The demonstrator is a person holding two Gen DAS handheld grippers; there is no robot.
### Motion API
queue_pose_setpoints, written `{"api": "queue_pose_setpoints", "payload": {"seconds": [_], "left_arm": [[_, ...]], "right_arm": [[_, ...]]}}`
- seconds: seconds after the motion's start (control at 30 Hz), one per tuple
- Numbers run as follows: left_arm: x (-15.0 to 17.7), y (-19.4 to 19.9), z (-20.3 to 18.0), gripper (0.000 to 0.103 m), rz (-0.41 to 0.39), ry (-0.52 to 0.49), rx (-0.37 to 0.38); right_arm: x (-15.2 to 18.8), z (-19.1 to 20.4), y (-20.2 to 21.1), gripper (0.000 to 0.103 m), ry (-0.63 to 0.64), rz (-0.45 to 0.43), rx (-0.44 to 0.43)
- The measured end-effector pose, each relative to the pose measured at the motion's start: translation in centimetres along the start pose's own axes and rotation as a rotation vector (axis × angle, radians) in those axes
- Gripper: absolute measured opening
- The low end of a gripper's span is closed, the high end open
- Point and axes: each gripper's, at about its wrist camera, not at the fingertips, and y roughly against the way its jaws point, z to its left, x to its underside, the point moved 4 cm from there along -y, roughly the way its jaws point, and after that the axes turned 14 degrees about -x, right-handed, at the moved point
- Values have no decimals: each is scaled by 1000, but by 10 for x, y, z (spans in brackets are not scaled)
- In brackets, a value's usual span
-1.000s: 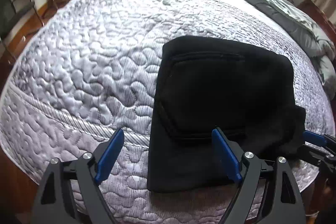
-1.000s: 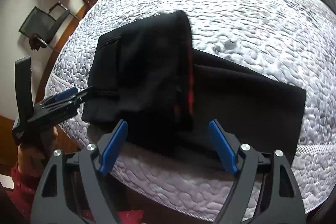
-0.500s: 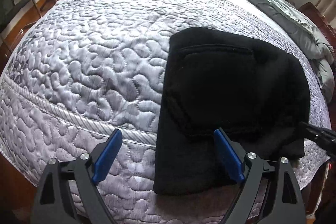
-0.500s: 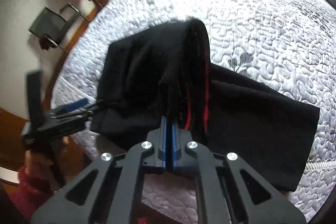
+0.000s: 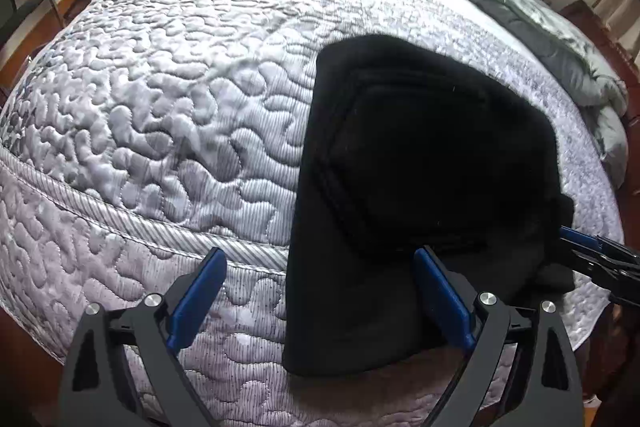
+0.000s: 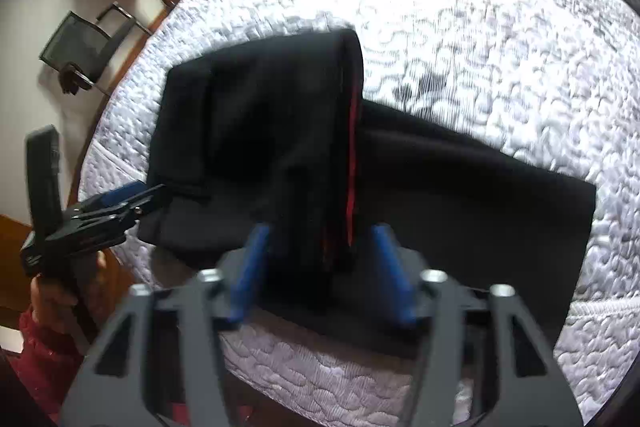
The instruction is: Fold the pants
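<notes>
The black pants lie half folded. Both grippers are opening: left gripper wide, right gripper maybe around loose cloth. Next, grab the part toward three o'clock and fold it over.

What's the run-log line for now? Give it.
left tongs: opening, pants edge between | right tongs: opening, pants between | pants: folded on bed

Left gripper: angled steeply down, blue-padded jaws opening, spread wide, pressing on nothing.
Left gripper seen from the right wrist camera: at the frame's left edge, its tips pointing right.
Left hand: wrapped round that gripper's black handle, a red sleeve below it.
Right gripper: angled steeply down, blurred, jaws opening, a fold of black cloth between the pads, not pinched.
</notes>
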Motion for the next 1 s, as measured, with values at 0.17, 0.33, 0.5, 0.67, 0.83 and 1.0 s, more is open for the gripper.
{"api": "queue_pose_setpoints", "payload": {"seconds": [0.17, 0.33, 0.5, 0.67, 0.83, 1.0], "left_arm": [[-6, 2, -1, 95, 16, 13, 64], [-8, -2, -3, 95, 28, 10, 69], [-7, -5, -1, 95, 44, 33, 68], [1, 2, 7, 95, 48, 64, 75], [4, 8, 9, 95, 51, 96, 82], [2, 24, -2, 95, 17, 71, 104]], "right_arm": [[-6, -16, -4, 78, -35, 32, -33], [-5, -34, -35, 82, -131, 99, -128], [-15, -22, -46, 55, -109, 83, -223], [-21, -21, -38, 18, -139, 48, -323], [-19, -3, 6, 16, -74, -39, -380], [-16, 4, 59, 16, -20, -129, -375]]}}
